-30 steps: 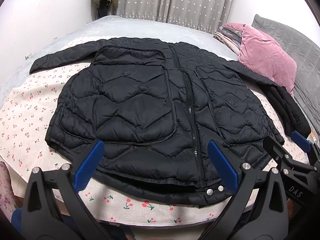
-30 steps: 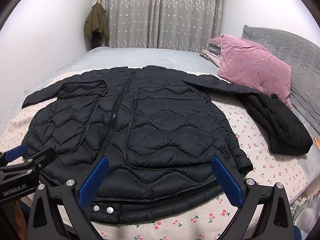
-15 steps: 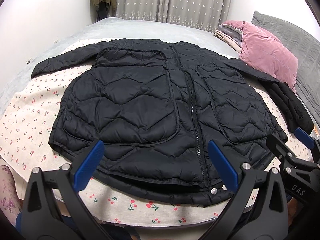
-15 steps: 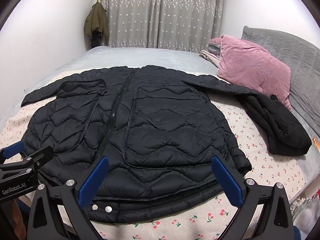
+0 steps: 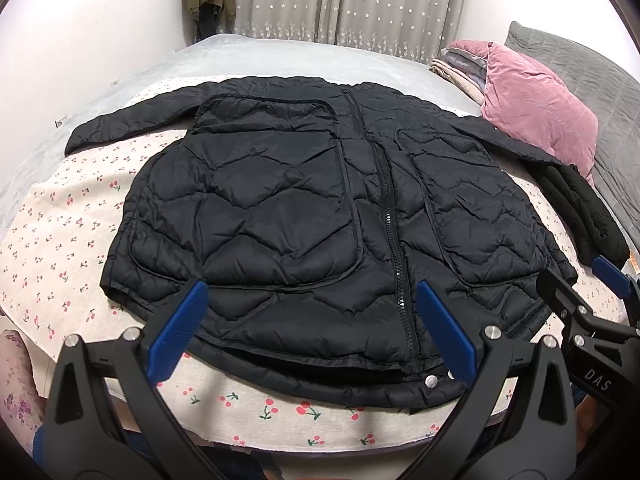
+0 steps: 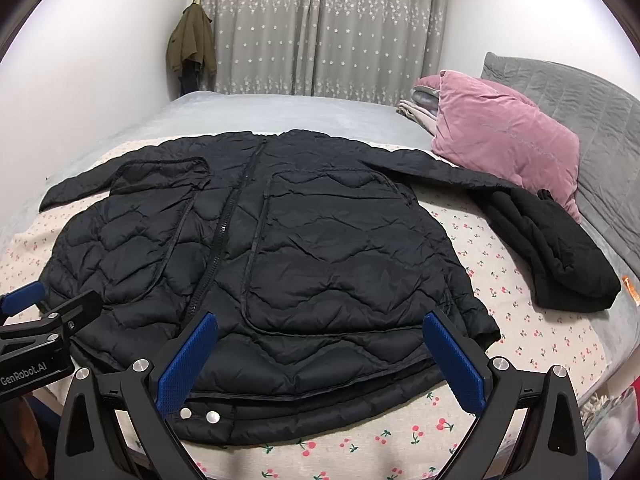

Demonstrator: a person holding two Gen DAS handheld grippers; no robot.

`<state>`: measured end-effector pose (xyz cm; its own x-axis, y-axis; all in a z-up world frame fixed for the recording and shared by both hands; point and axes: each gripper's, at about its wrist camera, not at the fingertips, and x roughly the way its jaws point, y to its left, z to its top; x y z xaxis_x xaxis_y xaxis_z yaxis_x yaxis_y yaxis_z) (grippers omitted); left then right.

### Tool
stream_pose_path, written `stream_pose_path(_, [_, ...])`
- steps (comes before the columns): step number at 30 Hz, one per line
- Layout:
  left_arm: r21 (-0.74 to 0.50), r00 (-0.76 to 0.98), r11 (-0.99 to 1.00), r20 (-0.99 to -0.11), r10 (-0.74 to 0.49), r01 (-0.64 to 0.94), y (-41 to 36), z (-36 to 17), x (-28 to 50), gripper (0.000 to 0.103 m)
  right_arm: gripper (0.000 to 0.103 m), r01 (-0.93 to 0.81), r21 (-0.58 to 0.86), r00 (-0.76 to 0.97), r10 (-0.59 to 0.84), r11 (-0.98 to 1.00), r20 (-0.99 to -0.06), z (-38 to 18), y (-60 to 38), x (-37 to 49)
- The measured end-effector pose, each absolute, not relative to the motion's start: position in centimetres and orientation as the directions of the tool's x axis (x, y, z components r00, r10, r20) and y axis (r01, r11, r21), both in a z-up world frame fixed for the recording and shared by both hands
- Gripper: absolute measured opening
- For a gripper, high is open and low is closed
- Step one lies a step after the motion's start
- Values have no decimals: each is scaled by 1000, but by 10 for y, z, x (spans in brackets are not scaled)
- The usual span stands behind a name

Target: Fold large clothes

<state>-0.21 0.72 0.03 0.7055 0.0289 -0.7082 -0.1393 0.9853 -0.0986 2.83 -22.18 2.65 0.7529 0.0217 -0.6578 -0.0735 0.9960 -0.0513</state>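
We see a black quilted puffer jacket (image 5: 320, 216) spread flat, front up and zipped, on a cream cherry-print sheet (image 5: 60, 232) over the bed, its hem nearest us and its sleeves reaching toward ten and two o'clock. Our left gripper (image 5: 312, 328) hovers above the hem with its blue-padded fingers (image 5: 178, 330) spread wide, holding nothing. Our right gripper (image 6: 320, 360) hangs over the hem's other side, equally wide apart and empty. At two o'clock lies a folded black garment (image 6: 552, 256), touching the jacket's sleeve end, with a pink velvet cushion (image 6: 504, 148) beyond it.
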Motion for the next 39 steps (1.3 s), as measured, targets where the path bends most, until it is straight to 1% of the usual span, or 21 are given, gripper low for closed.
stream_pose_path(7, [-68, 725, 985, -685, 68, -156, 16, 0, -5, 103, 103, -71, -44, 711, 19, 997, -703, 25, -224, 32])
stream_pose_path(10, [-51, 722, 983, -686, 92, -174, 26, -1, -6, 103, 103, -63, -43, 710, 14, 997, -704, 22, -231, 35])
stream_pose_path(12, [-49, 704, 980, -702, 105, -195, 36, -3, -6, 103, 103, -54, -41, 709, 9, 998, -705, 22, -238, 39])
stream_pose_path(14, [-25, 677, 971, -721, 147, -238, 52, -3, -7, 103, 103, -33, -33, 708, 0, 999, -706, 24, -250, 43])
stream_pose_path(18, [-71, 637, 919, -741, 212, -389, 108, -7, -13, 103, 103, 63, 16, 698, -32, 998, -716, 27, -300, 56])
stream_pose_path(20, [-12, 573, 892, -770, 280, -452, 126, -3, -18, 103, 103, 121, 18, 684, -70, 992, -726, 28, -323, 61])
stream_pose_path(21, [-44, 570, 878, -777, 269, -476, 137, -9, -19, 102, 103, 152, 37, 672, -76, 988, -737, 27, -338, 63])
stream_pose_path(24, [-90, 536, 849, -809, 243, -521, 155, -21, -20, 95, 103, 240, 142, 628, -42, 960, -777, 16, -377, 72])
stream_pose_path(25, [-127, 534, 842, -819, 209, -524, 160, -30, -16, 89, 102, 254, 170, 612, -22, 952, -791, 11, -384, 75])
stream_pose_path(26, [-139, 526, 841, -828, 191, -524, 160, -34, -14, 79, 102, 261, 190, 604, -6, 946, -797, 7, -387, 78])
stream_pose_path(27, [-148, 514, 840, -840, 172, -523, 160, -40, -11, 75, 100, 270, 209, 585, 12, 940, -811, 0, -389, 82])
stream_pose_path(28, [-167, 510, 838, -848, 147, -519, 160, -46, -6, 65, 97, 274, 226, 564, 34, 935, -825, -8, -389, 87])
stream_pose_path(29, [-180, 499, 839, -858, 122, -514, 158, -51, -2, 55, 89, 270, 249, 545, 65, 930, -836, -15, -388, 91])
stream_pose_path(30, [-198, 498, 838, -862, 98, -508, 159, -58, 4, 49, 84, 266, 265, 538, 86, 927, -838, -20, -387, 95])
stream_pose_path(31, [-209, 494, 841, -866, 79, -499, 157, -63, 9, 39, 72, 261, 254, 521, 86, 931, -849, -25, -384, 98])
stream_pose_path(32, [-218, 499, 845, -864, 66, -489, 157, -66, 13, 27, 57, 257, 227, 503, 70, 939, -861, -29, -382, 99])
stream_pose_path(33, [-219, 507, 850, -860, 64, -479, 155, -65, 12, 20, 47, 249, 236, 507, 81, 939, -858, -35, -383, 104])
stream_pose_path(34, [-216, 518, 857, -853, 67, -467, 154, -63, 13, 14, 18, 245, 252, 506, 98, 936, -857, -36, -384, 104])
stream_pose_path(35, [-204, 525, 863, -847, 82, -463, 153, -59, 11, 10, 7, 243, 287, 514, 128, 927, -848, -37, -388, 102])
stream_pose_path(37, [-188, 550, 872, -828, 108, -453, 152, -54, 7, 8, 5, 251, 339, 551, 154, 907, -820, -32, -396, 97])
stream_pose_path(39, [-168, 561, 878, -817, 130, -448, 150, -50, 2, 7, 4, 255, 337, 590, 131, 906, -797, -18, -403, 89])
